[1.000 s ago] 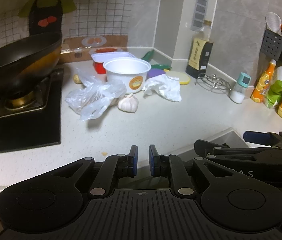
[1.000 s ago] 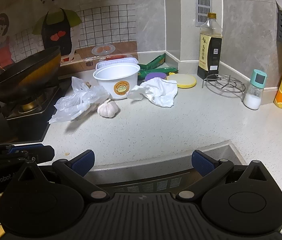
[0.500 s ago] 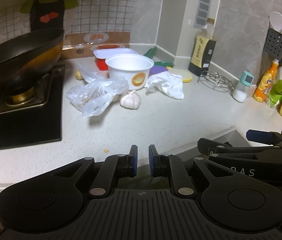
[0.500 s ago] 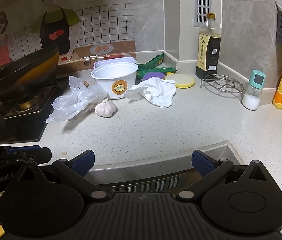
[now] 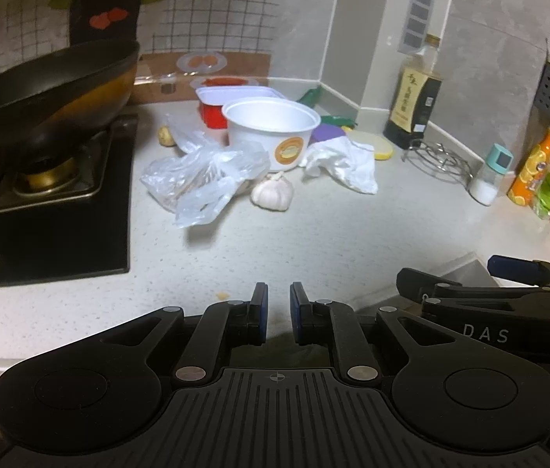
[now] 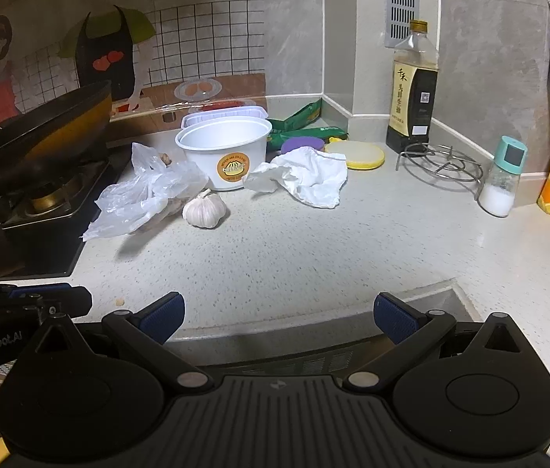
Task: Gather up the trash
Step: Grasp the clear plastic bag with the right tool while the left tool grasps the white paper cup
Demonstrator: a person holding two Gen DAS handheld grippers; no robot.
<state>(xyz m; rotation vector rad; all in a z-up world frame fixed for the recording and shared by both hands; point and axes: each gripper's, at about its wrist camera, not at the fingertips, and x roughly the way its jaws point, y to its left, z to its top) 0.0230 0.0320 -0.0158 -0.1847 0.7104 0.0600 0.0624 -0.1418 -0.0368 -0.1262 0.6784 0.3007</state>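
Trash is lying clustered at the far middle of the countertop [image 6: 314,257], just right of the stove [image 6: 41,230]: one crumpled clear plastic bag [image 6: 146,195], one white paper tub [image 6: 224,152] with an orange label, one crumpled white tissue [image 6: 306,179], one white-and-red tray [image 5: 232,101] behind the tub, and two green wrappers [image 6: 302,124] in the far corner. One garlic bulb [image 6: 204,207] is sitting just beside the bag and near the tub.

Against the earlier frames, nothing on the counter is showing any change of place; both views are sitting slightly closer to the cluster.

The left gripper [image 5: 275,314] is hovering over the near counter edge, its jaws nearly clenched with only a narrow gap and nothing between them. The right gripper [image 6: 278,318] is hovering to its right, jaws spread wide and empty.

Outward: one black wok [image 6: 41,136] on the stove, one dark sauce bottle [image 6: 413,89], one wire trivet [image 6: 442,162], one salt shaker [image 6: 503,177], one yellow-rimmed disc [image 6: 357,155].
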